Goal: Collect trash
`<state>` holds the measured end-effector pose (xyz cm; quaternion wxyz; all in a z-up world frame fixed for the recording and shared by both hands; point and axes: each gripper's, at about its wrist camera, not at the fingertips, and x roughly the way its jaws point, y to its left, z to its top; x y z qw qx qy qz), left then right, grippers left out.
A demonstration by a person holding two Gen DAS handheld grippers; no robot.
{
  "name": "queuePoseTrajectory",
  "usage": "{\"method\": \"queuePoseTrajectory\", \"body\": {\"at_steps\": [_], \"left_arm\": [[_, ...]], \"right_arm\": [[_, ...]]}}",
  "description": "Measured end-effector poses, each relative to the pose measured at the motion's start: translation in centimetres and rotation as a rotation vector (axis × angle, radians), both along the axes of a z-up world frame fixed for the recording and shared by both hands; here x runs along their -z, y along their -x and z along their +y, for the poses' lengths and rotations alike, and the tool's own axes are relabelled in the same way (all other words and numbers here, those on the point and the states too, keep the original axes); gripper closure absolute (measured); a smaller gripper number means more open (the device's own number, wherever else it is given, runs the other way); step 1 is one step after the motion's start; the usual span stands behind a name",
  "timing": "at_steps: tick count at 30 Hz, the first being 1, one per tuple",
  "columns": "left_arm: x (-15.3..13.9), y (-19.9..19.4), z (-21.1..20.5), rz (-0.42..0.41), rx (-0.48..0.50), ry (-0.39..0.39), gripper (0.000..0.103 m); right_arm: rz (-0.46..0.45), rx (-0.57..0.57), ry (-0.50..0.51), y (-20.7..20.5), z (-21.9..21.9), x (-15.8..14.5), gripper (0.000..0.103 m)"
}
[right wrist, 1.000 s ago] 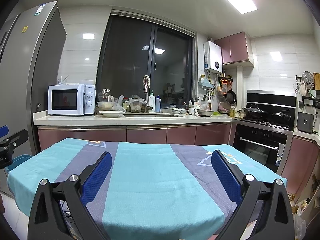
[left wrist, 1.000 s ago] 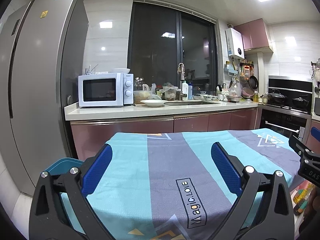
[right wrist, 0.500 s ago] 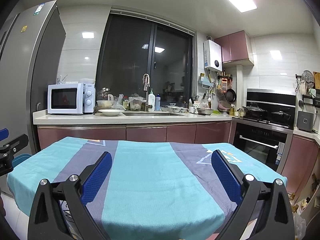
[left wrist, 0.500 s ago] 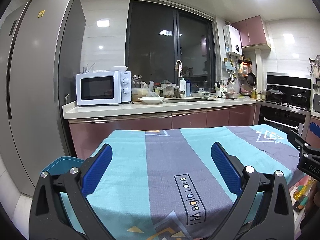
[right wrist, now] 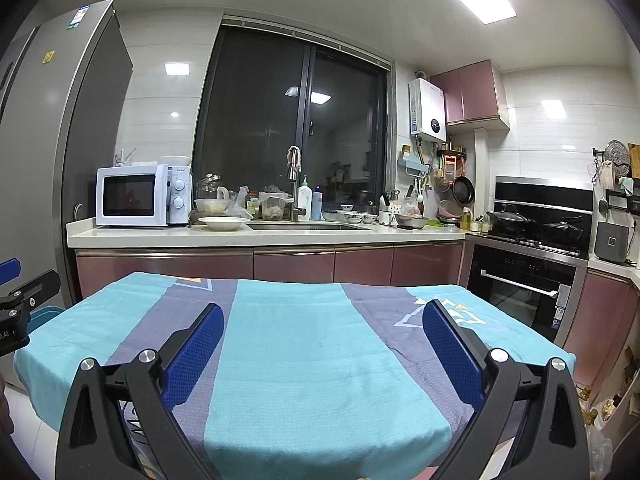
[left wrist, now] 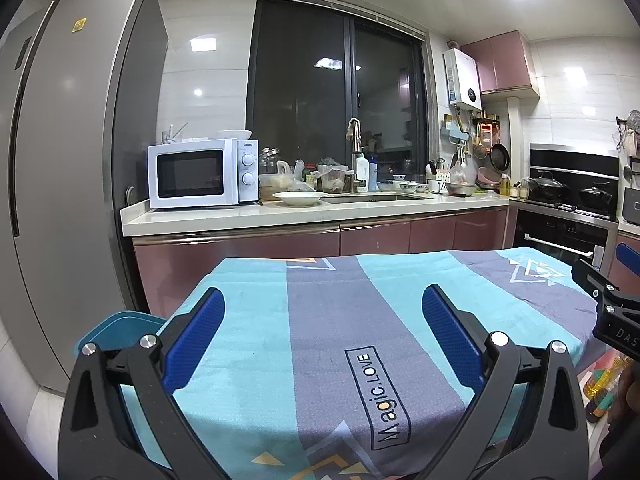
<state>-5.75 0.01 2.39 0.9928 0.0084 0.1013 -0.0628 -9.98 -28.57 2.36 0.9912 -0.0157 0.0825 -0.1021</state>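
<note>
Left gripper [left wrist: 322,300] hangs over the near part of a table covered by a teal and grey striped cloth [left wrist: 328,320]; its 2 blue-padded fingers [left wrist: 196,336] stand wide apart with nothing between them. Right gripper [right wrist: 322,320] hangs over the same cloth [right wrist: 304,344], jaws likewise spread and holding nothing. Each gripper shows at the edge of the other's view: the right one at the right margin of the left wrist view [left wrist: 612,300], the left one at the left margin of the right wrist view [right wrist: 20,300]. The cloth bears a "Magic.LOVE" label [left wrist: 378,396] printed on a grey stripe. No trash item can be made out on the cloth in either view; its location cannot be told from these 2 frames. A teal bin or container rim [left wrist: 116,328] sits beside the table's left edge, near the grey refrigerator [left wrist: 60,160]. Beyond the table: a counter [left wrist: 280,212] carrying a white microwave [left wrist: 200,172], a white bowl [left wrist: 300,198], a sink with tap [left wrist: 354,152] and assorted bottles and dishes. To the right, a stove with 2 dark pots [right wrist: 536,224] above an oven [right wrist: 520,284]. Bottles stand on the floor at the lower right [left wrist: 600,384].
</note>
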Motion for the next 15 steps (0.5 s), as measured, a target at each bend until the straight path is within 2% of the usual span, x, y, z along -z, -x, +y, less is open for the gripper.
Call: {"method": "queuePoseTrajectory", "body": {"at_steps": [15], "left_arm": [[-0.2,-0.8,-0.3,-0.010,-0.011,-0.005,0.006]], "right_arm": [[0.017,-0.018,-0.013,-1.0,-0.4,0.3,0.007]]}}
